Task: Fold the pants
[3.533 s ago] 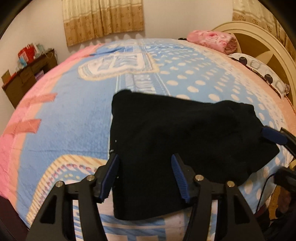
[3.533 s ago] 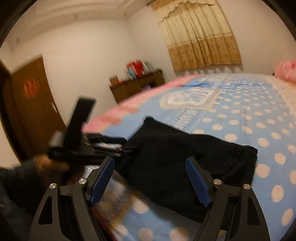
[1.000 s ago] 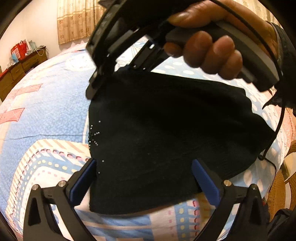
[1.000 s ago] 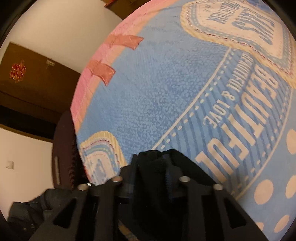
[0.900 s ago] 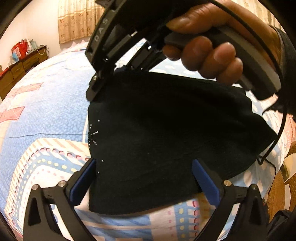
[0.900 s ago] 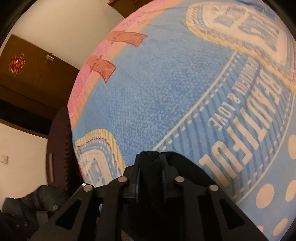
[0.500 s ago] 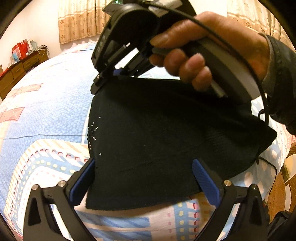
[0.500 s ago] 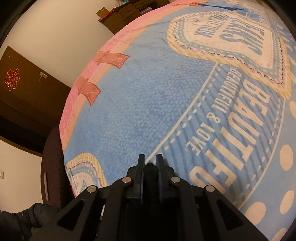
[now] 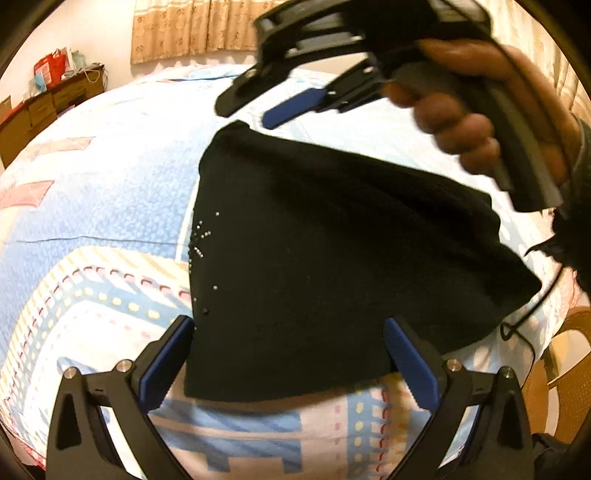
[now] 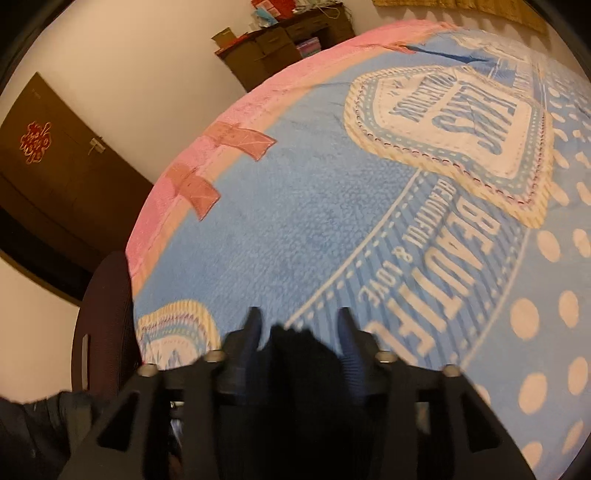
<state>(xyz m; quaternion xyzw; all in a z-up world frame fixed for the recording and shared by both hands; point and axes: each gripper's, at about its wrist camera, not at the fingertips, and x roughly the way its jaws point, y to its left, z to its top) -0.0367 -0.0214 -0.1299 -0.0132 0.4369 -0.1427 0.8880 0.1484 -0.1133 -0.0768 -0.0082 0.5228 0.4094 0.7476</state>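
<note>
The black pants [image 9: 332,258] lie folded into a compact wedge on the blue patterned bedspread [image 9: 92,206]. Small silver studs show near their left edge. My left gripper [image 9: 288,354] is open, its blue fingers straddling the near edge of the pants. My right gripper [image 9: 280,99], held by a hand, hovers open just above the far corner of the pants. In the right wrist view the right gripper [image 10: 299,332] has its jaws apart, with the black cloth [image 10: 299,354] lying loose below them.
A brown dresser [image 9: 48,107] with red items stands at the far left wall. Curtains [image 9: 192,26] hang behind the bed. A wicker chair [image 9: 565,369] sits at the right bed edge. A dark door [image 10: 44,158] and dark chair [image 10: 103,325] show left.
My right gripper was shut on the far corner of the pants; it has opened, let the cloth go and lifted slightly. The left gripper has stayed in place.
</note>
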